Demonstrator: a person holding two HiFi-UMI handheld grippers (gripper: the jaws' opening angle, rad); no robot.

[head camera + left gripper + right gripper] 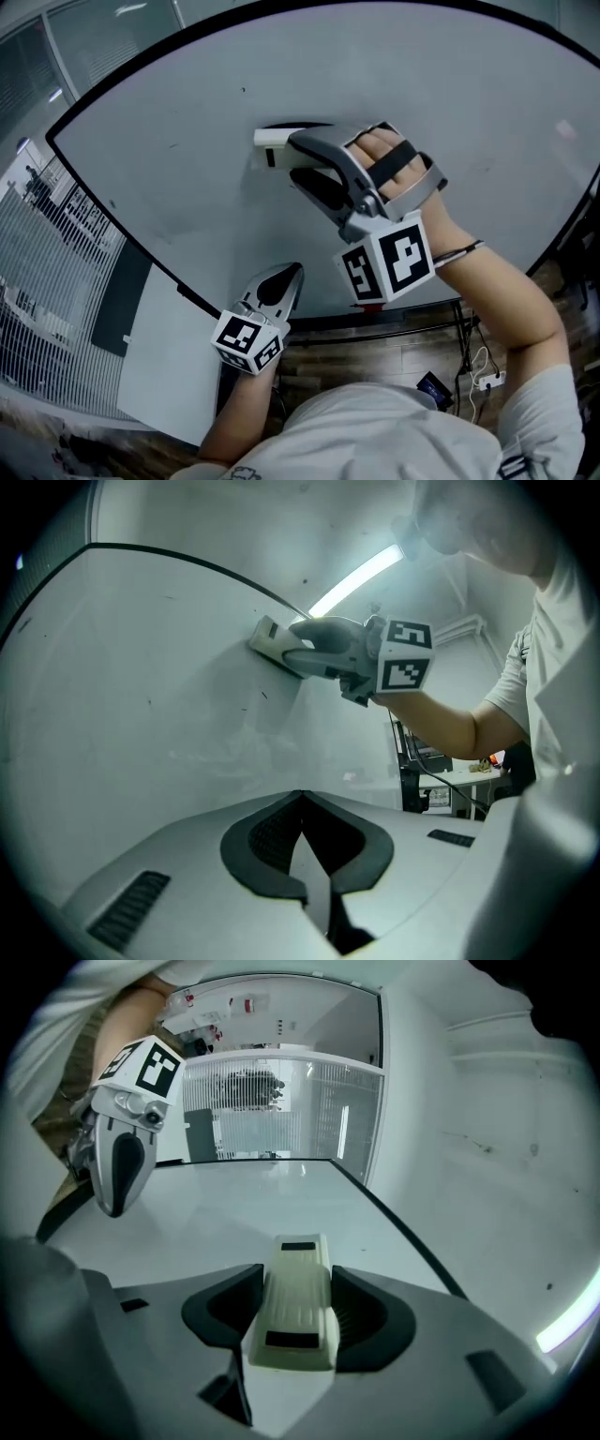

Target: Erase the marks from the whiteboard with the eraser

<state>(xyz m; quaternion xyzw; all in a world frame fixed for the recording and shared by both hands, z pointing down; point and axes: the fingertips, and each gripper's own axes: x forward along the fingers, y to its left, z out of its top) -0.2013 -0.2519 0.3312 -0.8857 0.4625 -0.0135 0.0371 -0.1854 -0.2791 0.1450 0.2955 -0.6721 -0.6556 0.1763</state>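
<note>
A person stands at a large whiteboard (450, 84) with a thin black frame (112, 234), seen from above the head, holding one set of tongs in each hand. The right tongs (292, 155) reach up to the middle of the board, clamped on a cream-white eraser (268, 142), one jaw on each long side of it. In the right gripper view the eraser (296, 1309) sits lengthwise between the two dark pads and pokes out past their tips, towards the board. In the left gripper view, from the side, the eraser (266, 639) lies with its flat face against the board surface, and the right tongs (292, 654) slant down onto it. The person's right hand (394, 161) grips the tool under black straps, with the marker cube (386, 262) just below the wrist. The left tongs (287, 279) are held lower, near the board's bottom edge and well apart from the eraser; their jaw tips meet, with nothing between them. The board is mostly clean, with a few small dark specks (244, 91) scattered on it. A wooden floor (375, 352) shows below the board.
</note>
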